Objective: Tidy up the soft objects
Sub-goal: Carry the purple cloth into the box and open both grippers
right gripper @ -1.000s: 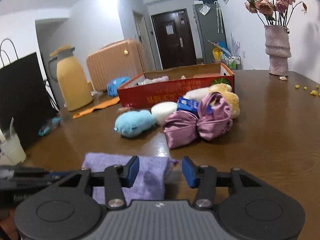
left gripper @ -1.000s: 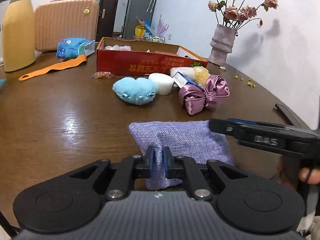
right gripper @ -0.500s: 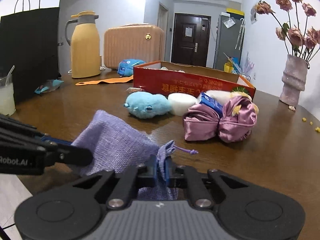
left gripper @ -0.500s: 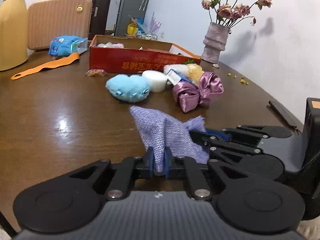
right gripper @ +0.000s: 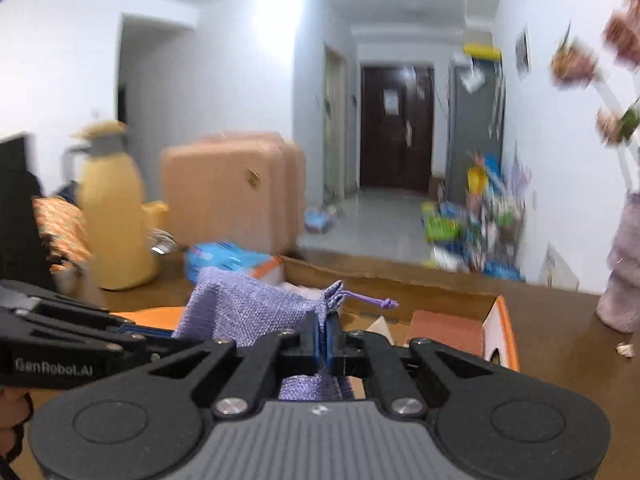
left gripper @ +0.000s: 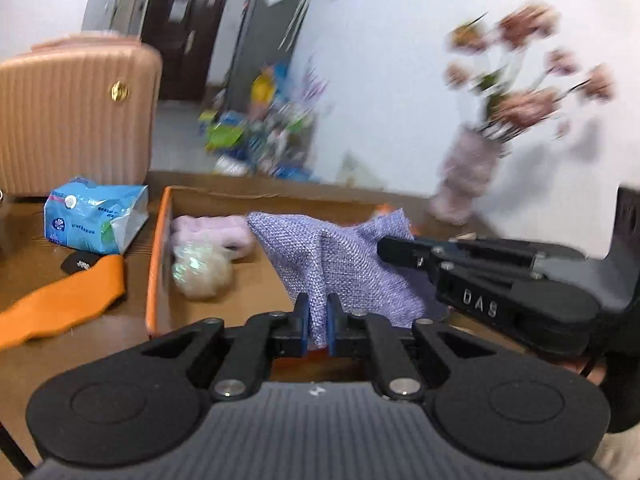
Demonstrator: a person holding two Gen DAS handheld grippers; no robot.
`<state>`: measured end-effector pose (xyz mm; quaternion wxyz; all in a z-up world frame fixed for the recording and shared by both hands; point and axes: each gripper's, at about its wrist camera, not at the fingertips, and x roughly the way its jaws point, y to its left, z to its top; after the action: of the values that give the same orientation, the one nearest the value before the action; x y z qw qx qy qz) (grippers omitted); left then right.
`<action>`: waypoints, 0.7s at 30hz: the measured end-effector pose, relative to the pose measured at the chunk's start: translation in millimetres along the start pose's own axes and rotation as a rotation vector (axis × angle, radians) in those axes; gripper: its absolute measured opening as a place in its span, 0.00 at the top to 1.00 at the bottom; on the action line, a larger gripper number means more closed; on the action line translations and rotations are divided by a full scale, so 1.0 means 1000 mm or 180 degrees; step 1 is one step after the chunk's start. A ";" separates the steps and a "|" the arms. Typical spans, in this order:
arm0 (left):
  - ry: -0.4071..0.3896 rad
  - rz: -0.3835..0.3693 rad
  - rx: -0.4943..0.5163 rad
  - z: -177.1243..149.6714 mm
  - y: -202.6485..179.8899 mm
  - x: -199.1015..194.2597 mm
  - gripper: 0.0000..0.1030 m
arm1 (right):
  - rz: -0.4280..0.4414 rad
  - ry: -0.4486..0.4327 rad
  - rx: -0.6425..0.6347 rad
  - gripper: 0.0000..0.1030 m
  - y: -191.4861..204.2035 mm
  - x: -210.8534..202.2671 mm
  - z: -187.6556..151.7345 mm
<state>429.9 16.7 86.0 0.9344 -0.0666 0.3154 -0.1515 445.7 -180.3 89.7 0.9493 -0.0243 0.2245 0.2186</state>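
A purple woven drawstring pouch (left gripper: 340, 256) hangs in the air between both grippers, over the open cardboard box (left gripper: 160, 264). My left gripper (left gripper: 318, 324) is shut on the pouch's near edge. My right gripper (right gripper: 327, 340) is shut on its gathered drawstring end, and the pouch (right gripper: 244, 308) spreads left from there toward the left gripper's black fingers (right gripper: 92, 332). From the left wrist view, the right gripper's fingers (left gripper: 416, 250) come in from the right. Inside the box lie a pale pink plush (left gripper: 212, 228) and a cream fluffy ball (left gripper: 200, 268).
Left of the box sit a blue tissue pack (left gripper: 96, 216), an orange strap (left gripper: 60, 304) and a peach suitcase (left gripper: 76, 116). A yellow jug (right gripper: 112, 208) stands at the far left, and a vase of dried flowers (left gripper: 468, 180) at the right on the brown table (right gripper: 568, 344).
Both grippers carried the pouch up and forward from the table's near part to above the box. The right gripper, open a second ago, closed on the drawstring end. The toys before the box left view.
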 end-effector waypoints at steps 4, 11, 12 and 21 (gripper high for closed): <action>0.0515 0.0544 -0.0141 0.004 0.033 0.055 0.86 | 0.0136 0.0665 0.0346 0.97 -0.017 0.093 0.010; 0.0254 0.0538 -0.0037 0.008 0.054 0.033 0.60 | 0.0422 0.1315 0.0383 0.89 0.007 0.157 -0.013; 0.0220 0.0549 -0.0033 0.009 0.055 0.029 0.59 | 0.0514 0.1337 0.0442 0.86 0.009 0.157 -0.015; 0.0038 0.0711 0.0095 0.018 0.039 -0.018 0.52 | 0.0179 0.0951 0.0391 0.60 -0.015 0.074 0.016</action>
<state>436.9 59.9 101.3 0.9445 -0.0161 0.3241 -0.0514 518.5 -161.5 70.9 0.8985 0.0078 0.3768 0.2249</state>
